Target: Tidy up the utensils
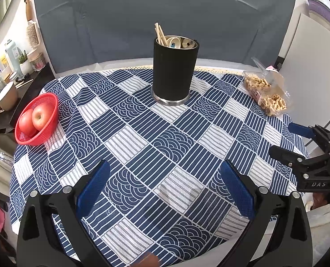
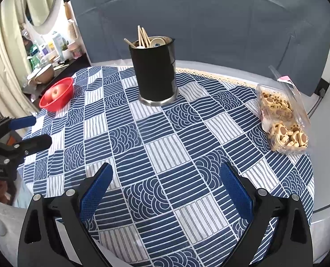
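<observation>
Both hand-held grippers, left (image 1: pixel 165 198) and right (image 2: pixel 166 197), hung spread wide and empty over the tabletop (image 2: pixel 187 155), the utensils (image 1: pixel 165 36) apparently all in the holder (image 1: pixel 175 73) straight ahead, so little seemed left beyond withdrawing.

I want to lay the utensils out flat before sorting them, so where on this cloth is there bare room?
The widest bare stretch of tablecloth lies between the black utensil holder and both open tongs, left and right. The strip between the holder and the red apple basket is free too. The right edge is crowded by the open cookie box.
</observation>
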Demonstrator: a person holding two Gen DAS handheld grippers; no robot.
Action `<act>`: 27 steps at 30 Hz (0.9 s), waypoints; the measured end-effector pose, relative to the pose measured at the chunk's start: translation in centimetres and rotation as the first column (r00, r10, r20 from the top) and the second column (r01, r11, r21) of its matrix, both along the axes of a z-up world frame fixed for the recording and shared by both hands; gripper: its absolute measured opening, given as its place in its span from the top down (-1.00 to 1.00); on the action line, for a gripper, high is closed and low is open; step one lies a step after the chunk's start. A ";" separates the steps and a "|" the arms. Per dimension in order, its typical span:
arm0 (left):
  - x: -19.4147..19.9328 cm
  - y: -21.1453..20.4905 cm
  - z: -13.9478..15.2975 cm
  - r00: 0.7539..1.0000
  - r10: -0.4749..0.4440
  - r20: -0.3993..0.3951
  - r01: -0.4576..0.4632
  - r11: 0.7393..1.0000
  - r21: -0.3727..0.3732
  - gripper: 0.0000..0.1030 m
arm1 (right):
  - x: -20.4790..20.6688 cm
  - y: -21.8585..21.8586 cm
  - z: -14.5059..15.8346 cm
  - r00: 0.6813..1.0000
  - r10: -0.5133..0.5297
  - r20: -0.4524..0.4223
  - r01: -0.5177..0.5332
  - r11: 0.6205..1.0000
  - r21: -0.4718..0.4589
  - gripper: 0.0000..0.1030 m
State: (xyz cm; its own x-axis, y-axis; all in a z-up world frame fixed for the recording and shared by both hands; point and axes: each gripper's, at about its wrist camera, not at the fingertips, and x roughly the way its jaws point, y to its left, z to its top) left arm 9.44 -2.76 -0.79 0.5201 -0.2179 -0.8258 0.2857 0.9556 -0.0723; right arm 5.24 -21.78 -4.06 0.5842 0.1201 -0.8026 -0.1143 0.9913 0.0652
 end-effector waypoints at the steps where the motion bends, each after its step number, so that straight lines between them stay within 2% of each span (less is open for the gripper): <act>1: 0.0 -0.1 0.0 1.000 -0.006 -0.001 0.006 1.000 0.001 -0.88 | 0.0 0.0 0.0 1.000 0.001 0.000 -0.001 1.000 0.000 -0.80; 7: -0.3 0.0 0.4 1.000 -0.013 0.020 0.014 1.000 -0.020 -0.89 | 0.0 0.1 -0.1 1.000 0.004 -0.002 -0.004 1.000 0.000 -0.80; 14: 0.0 0.5 0.1 1.000 -0.013 -0.010 0.012 0.998 -0.057 -0.89 | 0.1 0.1 -0.1 1.000 0.006 -0.004 -0.006 1.000 0.002 -0.80; 27: 0.3 0.9 -0.1 0.999 0.005 -0.032 -0.006 0.999 -0.051 -0.88 | -0.2 0.1 0.3 1.000 0.005 0.006 -0.004 1.000 -0.011 -0.80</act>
